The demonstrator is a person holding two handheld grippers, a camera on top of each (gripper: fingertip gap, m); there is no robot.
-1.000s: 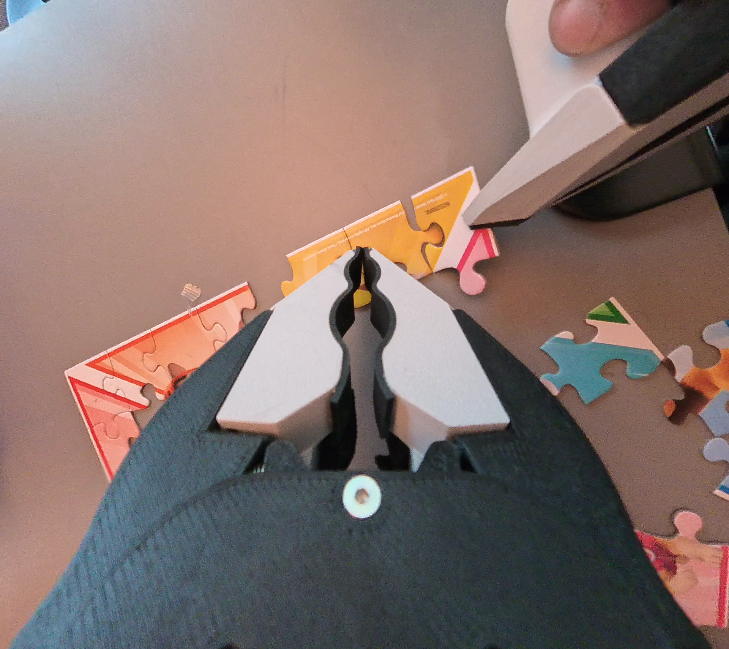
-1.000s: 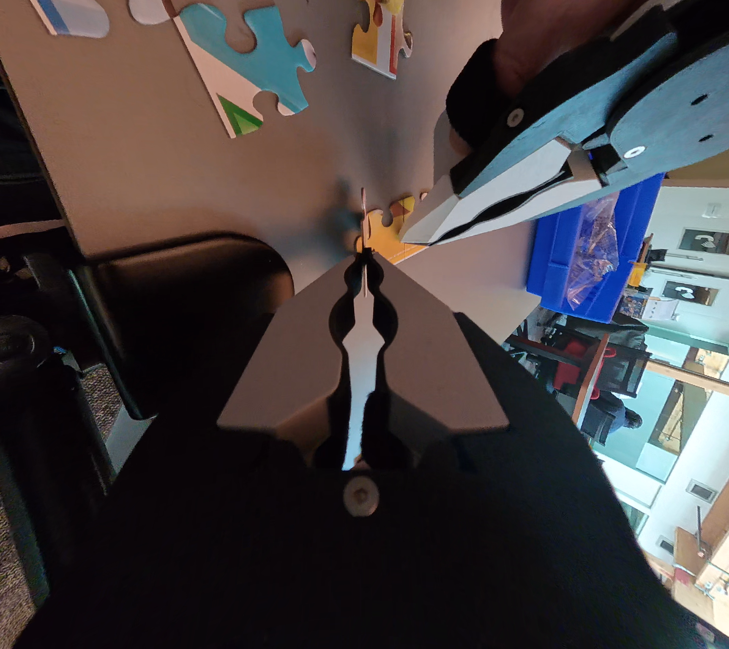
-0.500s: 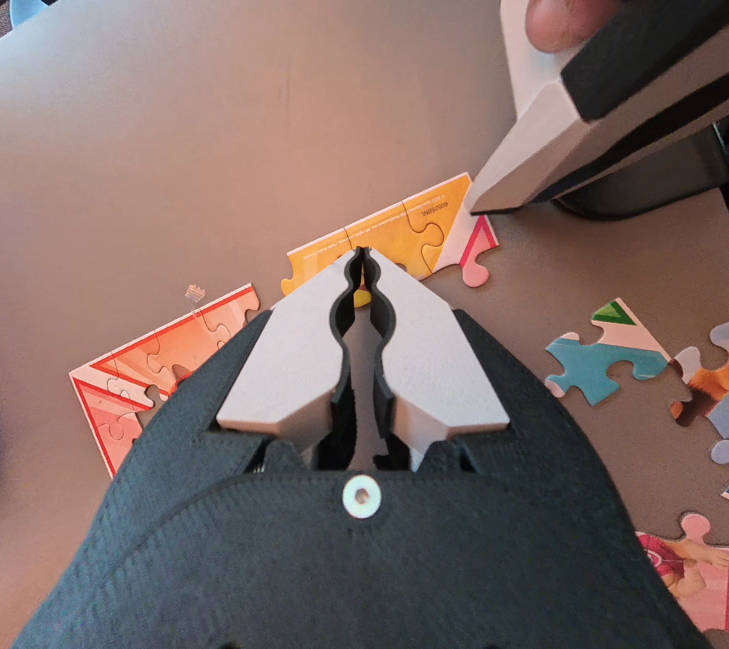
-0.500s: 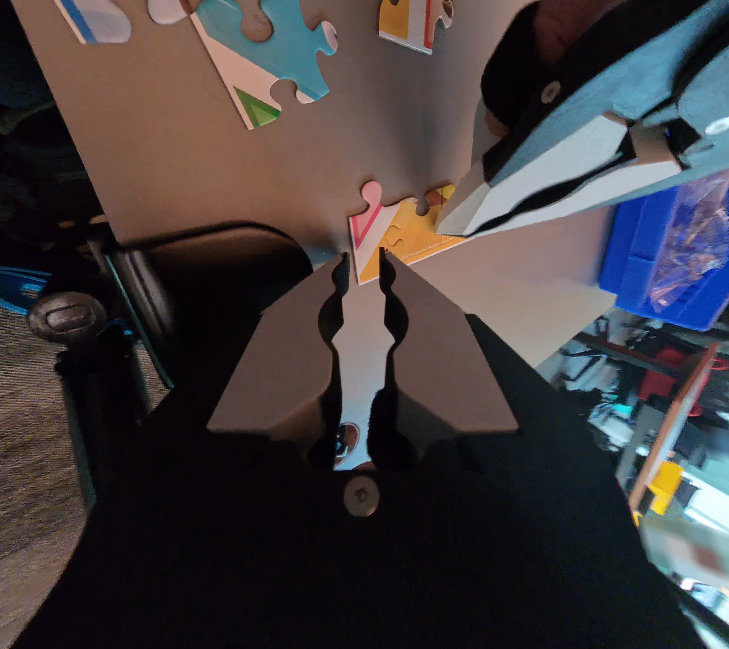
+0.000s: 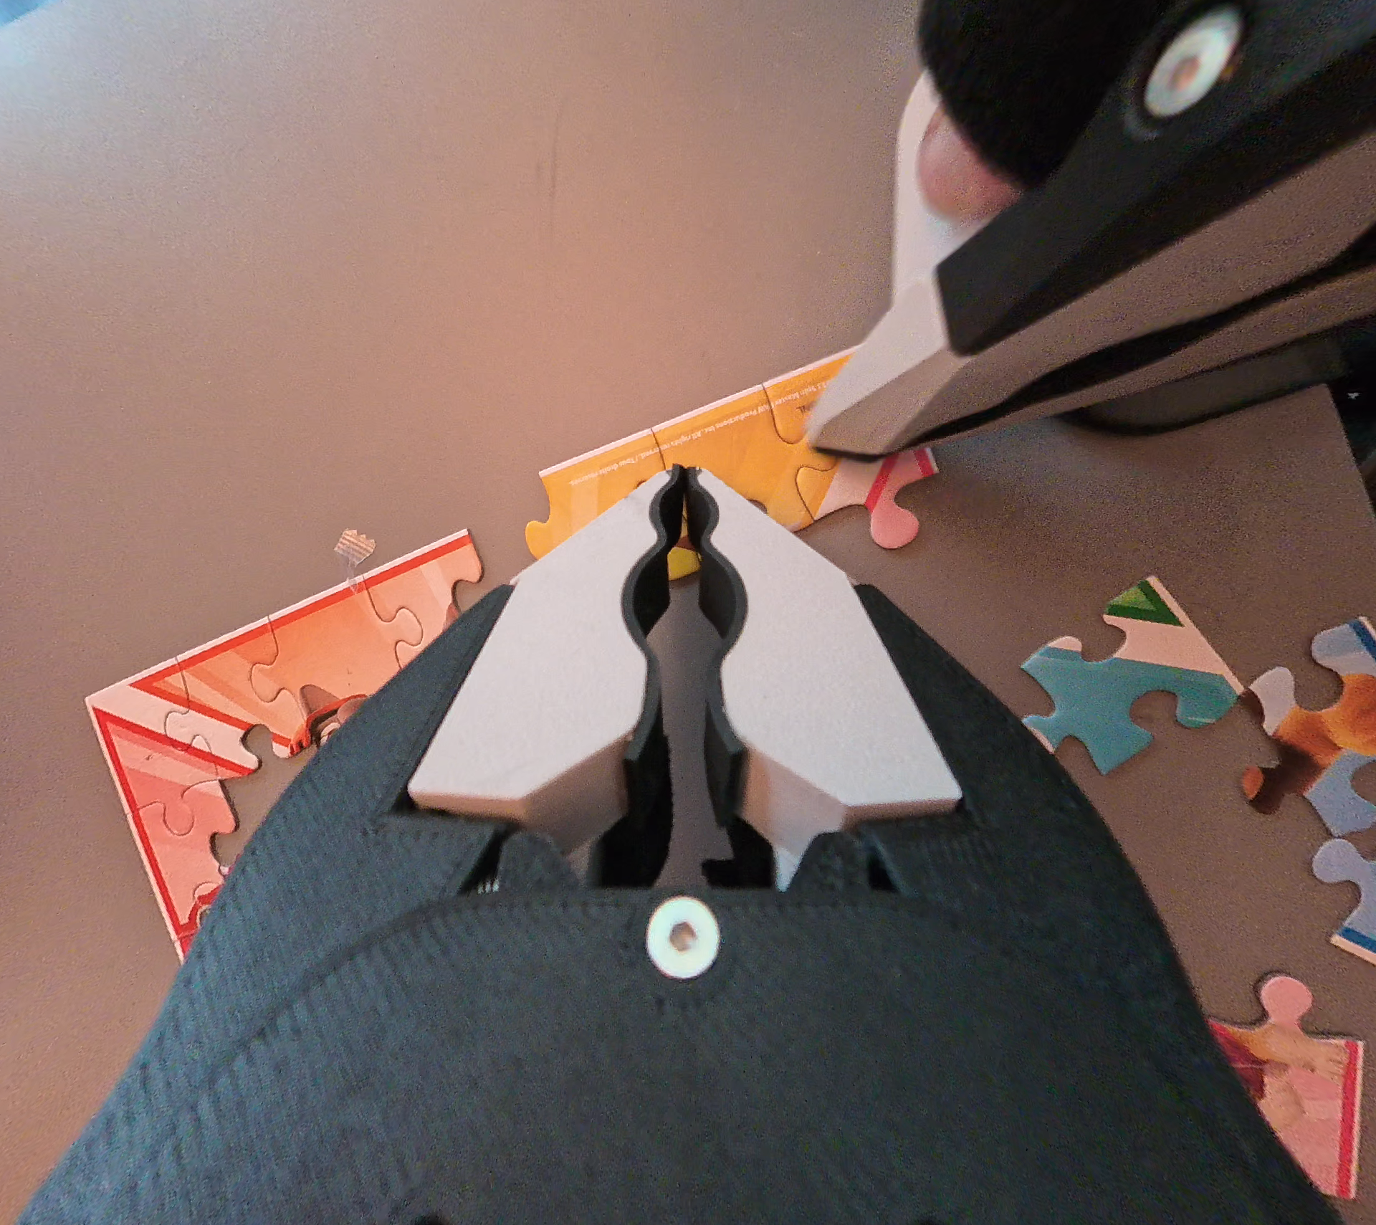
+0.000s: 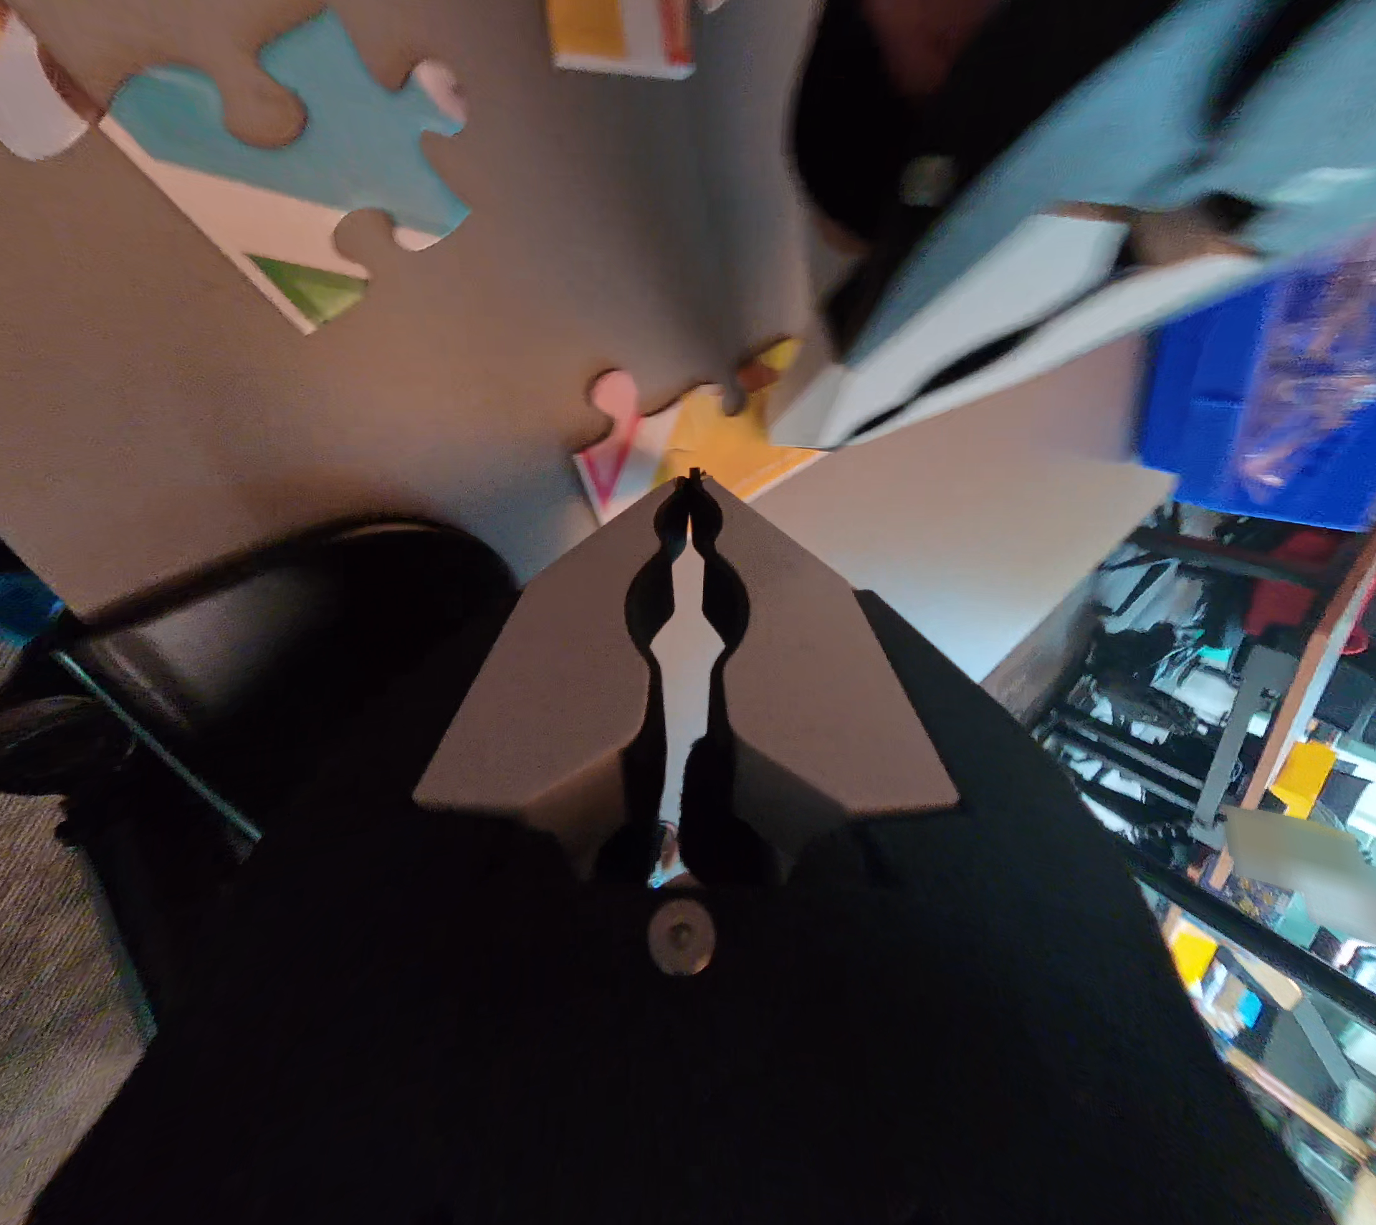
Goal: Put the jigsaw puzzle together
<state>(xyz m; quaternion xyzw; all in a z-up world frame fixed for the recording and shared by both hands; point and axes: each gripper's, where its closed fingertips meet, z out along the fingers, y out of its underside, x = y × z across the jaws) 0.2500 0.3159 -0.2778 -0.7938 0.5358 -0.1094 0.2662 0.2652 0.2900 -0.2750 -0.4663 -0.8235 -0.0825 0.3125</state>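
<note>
Since half a second ago the right gripper [image 5: 834, 444] has closed its parted jaws and come down; its tips now press the pink-tabbed end piece [image 5: 878, 497] of the yellow puzzle strip [image 5: 715, 452]. The left gripper [image 5: 683, 474] stays clenched, empty, tips on the strip's near edge. The strip lies flat at frame centre, long axis rising from lower left to upper right, on the brown table [image 5: 447, 184].

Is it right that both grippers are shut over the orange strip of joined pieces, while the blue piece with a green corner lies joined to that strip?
Not quite. The left wrist view shows the blue piece lying apart from the orange strip, alone on the table. The left gripper and right gripper are indeed shut over the strip.
</note>
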